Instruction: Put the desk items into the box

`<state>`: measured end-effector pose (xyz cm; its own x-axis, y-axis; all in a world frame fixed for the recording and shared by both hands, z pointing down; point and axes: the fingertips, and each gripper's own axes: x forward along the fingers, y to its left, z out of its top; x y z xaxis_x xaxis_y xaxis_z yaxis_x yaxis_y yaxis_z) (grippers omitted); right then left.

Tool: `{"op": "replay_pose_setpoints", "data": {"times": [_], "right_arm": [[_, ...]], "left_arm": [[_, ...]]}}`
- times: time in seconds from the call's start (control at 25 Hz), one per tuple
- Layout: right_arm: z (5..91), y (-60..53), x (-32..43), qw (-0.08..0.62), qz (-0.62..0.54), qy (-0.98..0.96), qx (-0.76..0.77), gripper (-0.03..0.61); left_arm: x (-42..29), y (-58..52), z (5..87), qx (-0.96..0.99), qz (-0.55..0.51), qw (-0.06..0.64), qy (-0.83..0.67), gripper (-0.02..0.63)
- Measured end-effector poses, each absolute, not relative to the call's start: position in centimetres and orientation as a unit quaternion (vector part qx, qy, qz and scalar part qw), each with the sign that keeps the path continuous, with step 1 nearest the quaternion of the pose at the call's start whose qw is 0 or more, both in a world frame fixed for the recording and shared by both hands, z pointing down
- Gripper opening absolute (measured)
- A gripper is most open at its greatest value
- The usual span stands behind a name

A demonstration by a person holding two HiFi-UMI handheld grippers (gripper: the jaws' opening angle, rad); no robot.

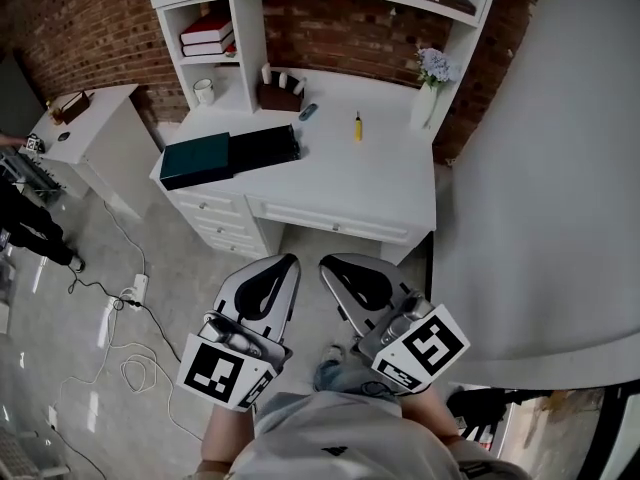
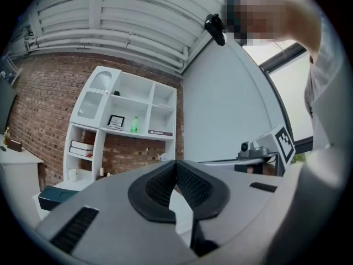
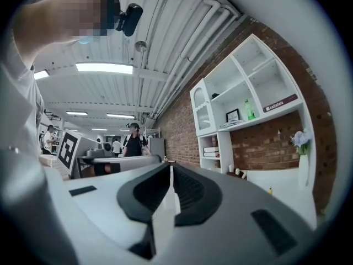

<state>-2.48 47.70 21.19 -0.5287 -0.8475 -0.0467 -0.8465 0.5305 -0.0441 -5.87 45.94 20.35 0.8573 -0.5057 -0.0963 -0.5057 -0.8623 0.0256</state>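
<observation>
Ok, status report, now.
Left gripper and right gripper both shut, empty, short of the desk. Box at desk's left; yellow item loose on top. Nothing seen in the way.

Red brick wall [image 1: 330, 33] at the back, with a white shelf unit [image 1: 245, 18] against it. Stack of books [image 1: 207, 36] in a left cubby, and higher up 1 green bottle [image 2: 134, 125] just beside a small framed picture [image 2: 116, 121]. Off to the left there's a white side table [image 1: 90, 128], plus a power strip [image 1: 137, 288] with loose cables [image 1: 130, 368] trailing across the grey floor [image 1: 60, 398].

Left hand-held gripper [image 1: 291, 261] and right hand-held gripper [image 1: 324, 264] side by side (jaws together, empty).
</observation>
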Motion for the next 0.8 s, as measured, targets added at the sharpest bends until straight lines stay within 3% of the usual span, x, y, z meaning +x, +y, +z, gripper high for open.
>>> {"op": "replay_pose_setpoints", "data": {"times": [0.24, 0.8], "right_arm": [[21.8, 44.7, 2.2, 0.037, -0.017, 0.877, -0.478, 0.012], [23.6, 36.4, 4.6, 0.041, -0.041, 0.863, -0.501, 0.013]], "left_arm": [[-1.1, 43.2, 20.6, -0.962, 0.038, 0.012, 0.271, 0.012], [0.9, 34.5, 22.2, -0.968, 0.027, -0.005, 0.249, 0.012]]}}
